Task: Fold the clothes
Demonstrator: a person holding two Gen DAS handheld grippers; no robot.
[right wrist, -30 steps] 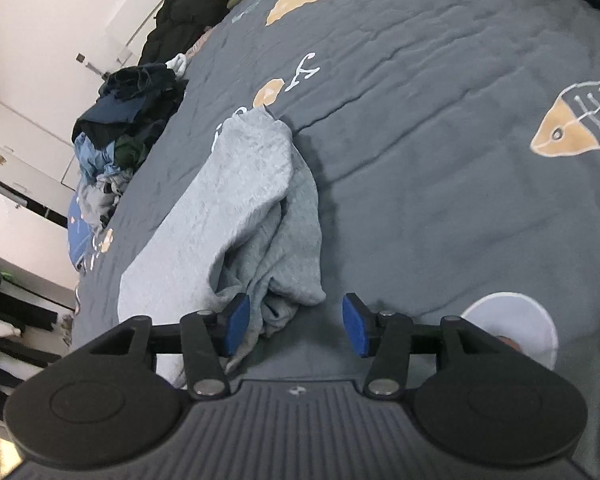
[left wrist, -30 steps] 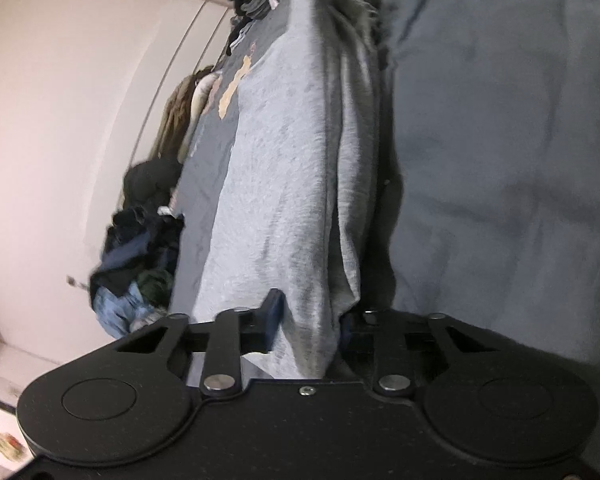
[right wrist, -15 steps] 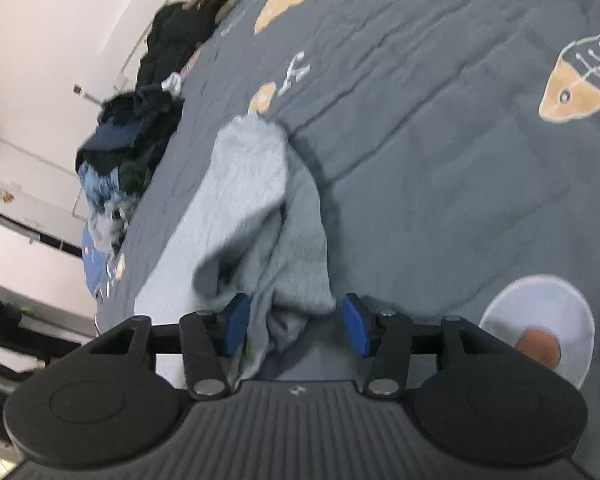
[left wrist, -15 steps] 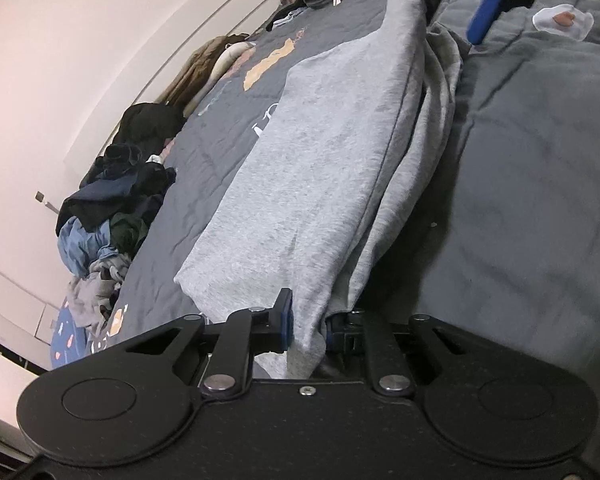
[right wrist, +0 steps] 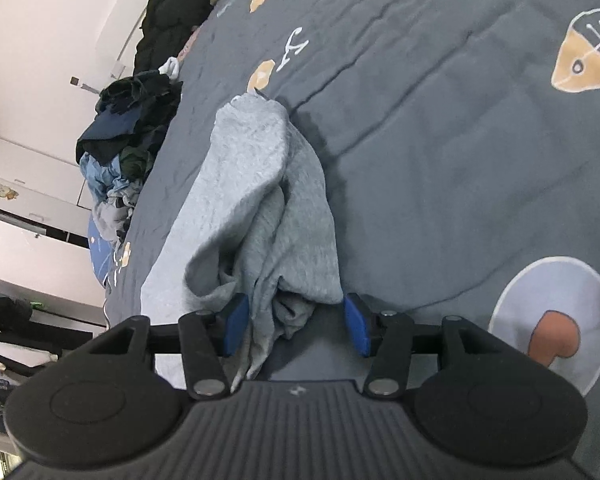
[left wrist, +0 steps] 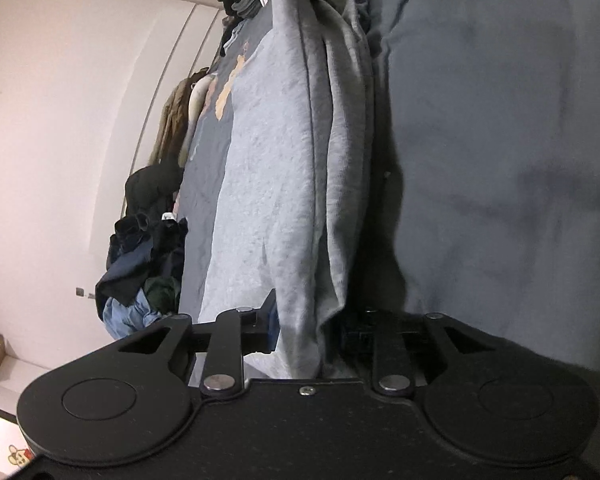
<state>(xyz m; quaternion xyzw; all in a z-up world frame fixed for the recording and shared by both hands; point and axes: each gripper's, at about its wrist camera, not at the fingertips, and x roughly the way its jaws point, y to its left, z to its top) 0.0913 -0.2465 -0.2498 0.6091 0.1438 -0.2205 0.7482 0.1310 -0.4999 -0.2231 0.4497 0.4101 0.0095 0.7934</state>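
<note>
Left gripper (left wrist: 304, 330) has a thick fold of the grey sweatshirt (left wrist: 276, 168) between its jaws, and the jaws are opening now. Its blue pad (left wrist: 271, 326) on the left side sits right against the cloth; the other pad is hidden behind the fold, so I cannot tell if the cloth is pinched tight. The sweatshirt runs away from this gripper in a long strip, up to the top of the left wrist view, where it bunches together.

To the left of the sweatshirt is a pile of dark and blue clothes (left wrist: 140, 268) near the pale wall (left wrist: 60, 120). To the right of it is the big grey bed cover (left wrist: 500, 160), soft and a bit wrinkled.

In the right wrist view, that pile of clothes (right wrist: 128, 144) sits on the left edge of the bed. Next comes the sweatshirt (right wrist: 260, 200) — it lies crumpled on the bed cover (right wrist: 440, 160), with a loose, floppy end hanging down between the jaws of the right gripper (right wrist: 296, 324). Those jaws are spread wide (the blue pads stand on each side of the cloth and are not squeezing it). Farther right, the bed cover has a tan fish picture (right wrist: 584, 62) and a pale round patch (right wrist: 556, 312) on it.
</note>
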